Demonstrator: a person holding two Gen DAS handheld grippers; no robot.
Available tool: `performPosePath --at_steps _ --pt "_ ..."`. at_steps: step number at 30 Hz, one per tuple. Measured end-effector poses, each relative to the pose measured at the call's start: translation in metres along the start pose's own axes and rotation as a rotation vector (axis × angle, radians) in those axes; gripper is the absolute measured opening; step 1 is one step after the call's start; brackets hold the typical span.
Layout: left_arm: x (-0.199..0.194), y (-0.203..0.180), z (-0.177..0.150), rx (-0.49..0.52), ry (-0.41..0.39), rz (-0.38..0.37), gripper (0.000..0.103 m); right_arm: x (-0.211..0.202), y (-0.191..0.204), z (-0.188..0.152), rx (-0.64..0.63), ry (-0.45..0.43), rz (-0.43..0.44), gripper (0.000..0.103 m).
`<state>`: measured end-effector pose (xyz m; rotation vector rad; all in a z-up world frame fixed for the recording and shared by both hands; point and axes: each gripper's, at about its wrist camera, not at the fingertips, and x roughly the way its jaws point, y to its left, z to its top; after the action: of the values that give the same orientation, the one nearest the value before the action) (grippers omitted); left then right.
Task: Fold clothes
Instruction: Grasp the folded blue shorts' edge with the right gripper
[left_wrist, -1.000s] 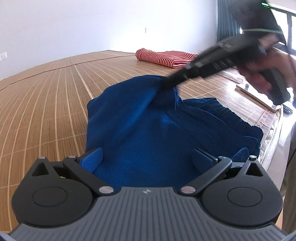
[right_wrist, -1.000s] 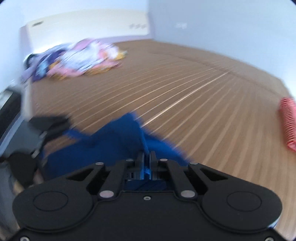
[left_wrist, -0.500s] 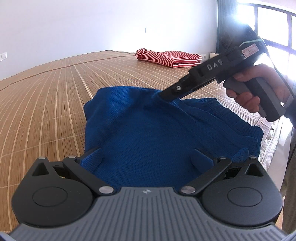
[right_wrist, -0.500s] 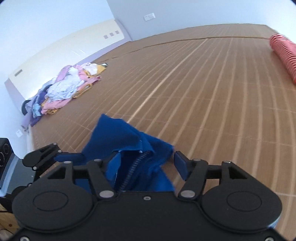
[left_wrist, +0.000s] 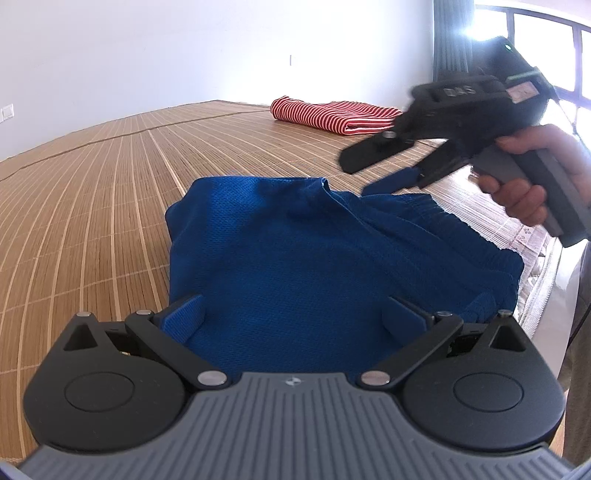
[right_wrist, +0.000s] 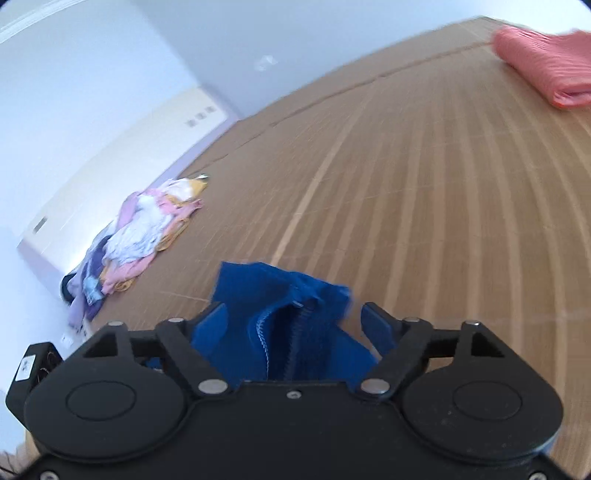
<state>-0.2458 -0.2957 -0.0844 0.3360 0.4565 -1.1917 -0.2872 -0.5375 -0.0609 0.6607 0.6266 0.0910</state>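
Covering the bed, a bamboo mat (left_wrist: 110, 206) meets white walls; both tools gape, the right still widening, gripping nothing.

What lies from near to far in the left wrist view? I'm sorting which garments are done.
left gripper → blue garment → right gripper, its jaws opening with no cloth between them → folded red striped garment
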Motion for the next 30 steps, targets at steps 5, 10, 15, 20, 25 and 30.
performPosePath --at_steps 5,10,15,20,25,30 --pt "0.0 0.0 0.0 -0.001 -0.001 0.0 0.103 0.007 -0.003 0.0 0.008 0.053 0.027 0.081" --pt "-0.001 0.0 0.0 -0.001 -0.001 -0.001 0.103 0.041 0.023 0.004 -0.1 0.045 0.009 0.065" --pt "-0.002 0.001 0.0 -0.004 0.004 -0.005 0.103 0.042 0.047 -0.005 -0.255 0.004 -0.104 0.026" --pt "-0.017 0.009 0.007 -0.033 0.014 -0.026 0.103 0.024 0.085 -0.012 -0.404 -0.055 -0.185 0.011" --pt "-0.059 0.025 0.019 -0.051 -0.079 0.006 0.103 0.011 0.113 -0.012 -0.259 -0.107 -0.073 0.007" --pt "-0.083 0.037 0.02 -0.107 -0.138 0.011 0.103 0.005 0.123 -0.015 0.003 -0.158 0.108 0.007"
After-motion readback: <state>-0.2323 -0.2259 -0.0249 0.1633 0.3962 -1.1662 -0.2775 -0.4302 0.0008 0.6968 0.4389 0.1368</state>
